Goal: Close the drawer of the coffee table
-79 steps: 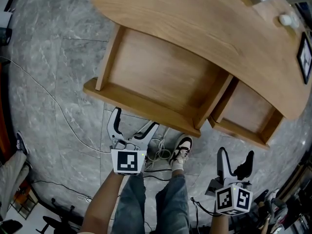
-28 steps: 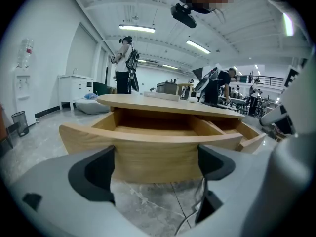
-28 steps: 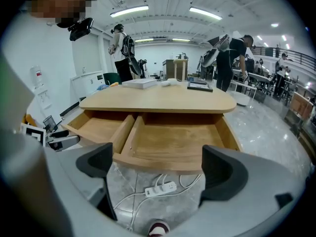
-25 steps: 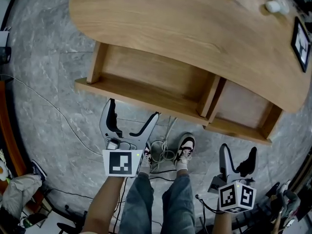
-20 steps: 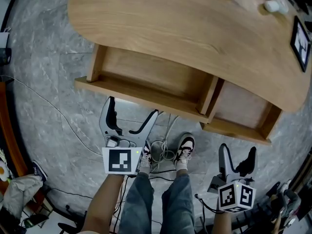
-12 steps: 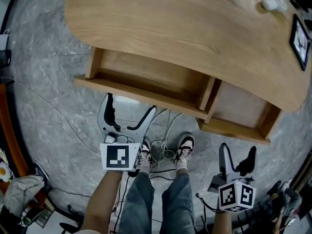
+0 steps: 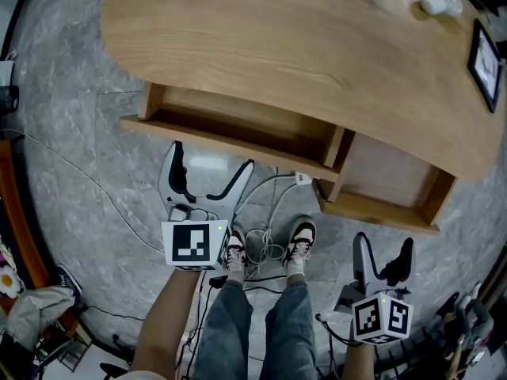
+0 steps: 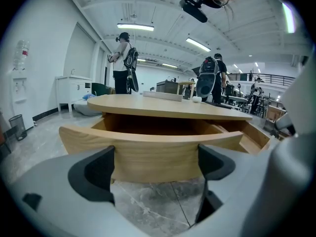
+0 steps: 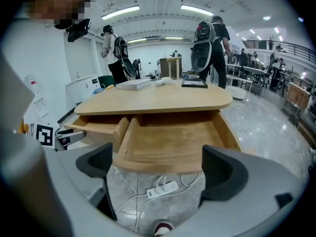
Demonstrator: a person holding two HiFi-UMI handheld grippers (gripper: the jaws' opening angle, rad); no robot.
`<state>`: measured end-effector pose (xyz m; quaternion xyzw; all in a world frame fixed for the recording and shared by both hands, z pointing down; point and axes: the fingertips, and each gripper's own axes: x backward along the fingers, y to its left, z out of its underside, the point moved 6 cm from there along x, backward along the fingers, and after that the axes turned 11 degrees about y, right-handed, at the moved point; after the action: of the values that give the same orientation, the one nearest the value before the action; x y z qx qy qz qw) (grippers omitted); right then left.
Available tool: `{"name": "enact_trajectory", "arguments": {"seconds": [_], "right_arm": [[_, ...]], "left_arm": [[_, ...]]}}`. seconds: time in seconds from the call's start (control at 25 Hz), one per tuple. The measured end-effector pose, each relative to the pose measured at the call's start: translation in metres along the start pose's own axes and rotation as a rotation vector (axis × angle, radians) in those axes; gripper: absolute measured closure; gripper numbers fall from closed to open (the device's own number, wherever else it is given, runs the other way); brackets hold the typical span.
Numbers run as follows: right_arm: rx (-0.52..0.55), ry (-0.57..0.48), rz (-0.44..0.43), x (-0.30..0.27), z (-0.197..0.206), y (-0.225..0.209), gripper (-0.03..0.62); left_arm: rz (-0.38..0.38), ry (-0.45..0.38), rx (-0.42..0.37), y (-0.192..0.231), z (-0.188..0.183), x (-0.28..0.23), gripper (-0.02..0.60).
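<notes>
Drawer (image 7: 238,129) front edge stands just clear of the open, empty left gripper (image 7: 212,158); right gripper (image 7: 383,244) open, empty too.

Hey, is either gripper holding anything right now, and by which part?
Nothing is held: the left gripper and the right gripper both have their jaws apart and empty.

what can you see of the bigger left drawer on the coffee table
The left drawer is light wood: a shallow open-topped box with a curved front panel and no handle in view. Its inside looks empty. It sits level, partly pulled out from under the tabletop, with a second open drawer beside it toward the person's right. The left tongs, jaws apart, are right at its front panel; whether they touch it cannot be told.
</notes>
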<state>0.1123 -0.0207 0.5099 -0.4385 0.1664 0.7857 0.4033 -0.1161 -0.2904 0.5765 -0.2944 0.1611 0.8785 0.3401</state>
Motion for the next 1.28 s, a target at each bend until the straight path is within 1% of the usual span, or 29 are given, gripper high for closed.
{"name": "enact_trajectory", "arguments": {"seconds": [0.28,0.64,1.08,1.28], "right_arm": [[-0.014,0.001,0.003,-0.001,-0.001,-0.005,0.023],[-0.034,0.0,0.007,-0.005,-0.003,-0.012,0.023],[-0.044,-0.002,0.008,-0.008,-0.006,-0.02,0.023],[-0.046,0.001,0.011,-0.007,-0.004,-0.023,0.023]], "left_arm": [[0.0,-0.003,-0.005,0.0,-0.015,-0.019,0.052],[-0.01,-0.034,-0.01,0.002,-0.033,-0.043,0.052],[-0.015,-0.125,-0.025,0.002,-0.044,-0.062,0.052],[-0.02,-0.188,-0.026,0.001,-0.046,-0.07,0.052]]}}
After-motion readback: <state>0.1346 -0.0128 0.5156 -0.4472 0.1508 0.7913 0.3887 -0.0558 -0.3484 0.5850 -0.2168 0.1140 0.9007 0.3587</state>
